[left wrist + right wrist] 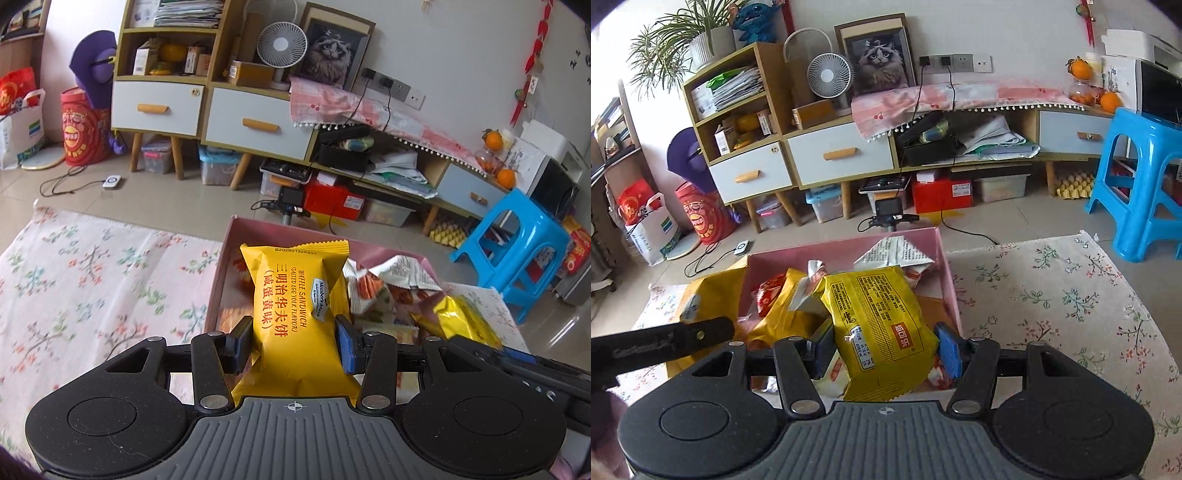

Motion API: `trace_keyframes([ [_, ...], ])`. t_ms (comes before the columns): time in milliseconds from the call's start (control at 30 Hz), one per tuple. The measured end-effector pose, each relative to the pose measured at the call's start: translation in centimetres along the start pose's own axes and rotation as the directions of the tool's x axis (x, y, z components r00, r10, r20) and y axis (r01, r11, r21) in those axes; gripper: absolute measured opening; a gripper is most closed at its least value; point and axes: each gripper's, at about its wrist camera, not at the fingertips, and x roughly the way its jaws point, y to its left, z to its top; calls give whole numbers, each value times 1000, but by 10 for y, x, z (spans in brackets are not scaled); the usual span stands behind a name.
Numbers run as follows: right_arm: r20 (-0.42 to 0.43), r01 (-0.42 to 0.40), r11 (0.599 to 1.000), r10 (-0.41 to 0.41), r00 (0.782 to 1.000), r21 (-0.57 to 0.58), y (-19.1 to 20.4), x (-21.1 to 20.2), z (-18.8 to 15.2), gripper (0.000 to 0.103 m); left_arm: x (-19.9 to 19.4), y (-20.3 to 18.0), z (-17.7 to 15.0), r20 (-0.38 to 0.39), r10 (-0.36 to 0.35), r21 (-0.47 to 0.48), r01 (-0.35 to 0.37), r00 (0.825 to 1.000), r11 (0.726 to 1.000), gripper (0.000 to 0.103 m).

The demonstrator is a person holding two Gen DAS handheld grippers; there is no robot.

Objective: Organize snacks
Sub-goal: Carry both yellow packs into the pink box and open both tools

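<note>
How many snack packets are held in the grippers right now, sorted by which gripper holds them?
Left gripper: 1, the yellow waffle sandwich packet.
Right gripper: 1, the yellow printed snack packet.
Total held: 2.
More packets lie in the pink box, too piled up to count.

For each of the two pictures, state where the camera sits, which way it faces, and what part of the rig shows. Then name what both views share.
Left wrist: on the left gripper, looking forward and down along its fingers at the yellow waffle sandwich pack it clamps.
Right wrist: on the right gripper, facing likewise, at the yellow snack bag it clamps; the left gripper's side shows.
Shared: pink box, floral cloth, white fan, blue stool.
</note>
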Motion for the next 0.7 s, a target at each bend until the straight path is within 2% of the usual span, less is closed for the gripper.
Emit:
trace_keyframes([
  [233, -6, -1, 1000, 1, 1000, 12, -5, 12, 1, 46, 24, -4, 6, 11, 27, 10, -27, 1000, 1000, 43],
  [500, -2, -18, 1000, 18, 1000, 2, -3, 15, 2, 47, 32, -8, 7, 50, 40, 43, -43, 998, 998, 46],
  [567, 2, -22, 1000, 22, 1000, 7, -3, 13, 3, 52, 31, -6, 8, 47, 40, 31, -42, 998, 999, 56],
  [600, 7, -21, 1000, 21, 1000, 13, -3, 12, 3, 57, 30, -5, 8, 47, 38, 24, -39, 998, 999, 66],
  [633, 13, -21, 1000, 20, 1000, 18, -4, 10, 4, 61, 28, -4, 8, 49, 34, 20, -35, 998, 999, 72],
  [700, 27, -20, 1000, 19, 999, 24, -5, 5, 6, 63, 22, -4, 7, 45, 27, 17, -27, 999, 999, 76],
])
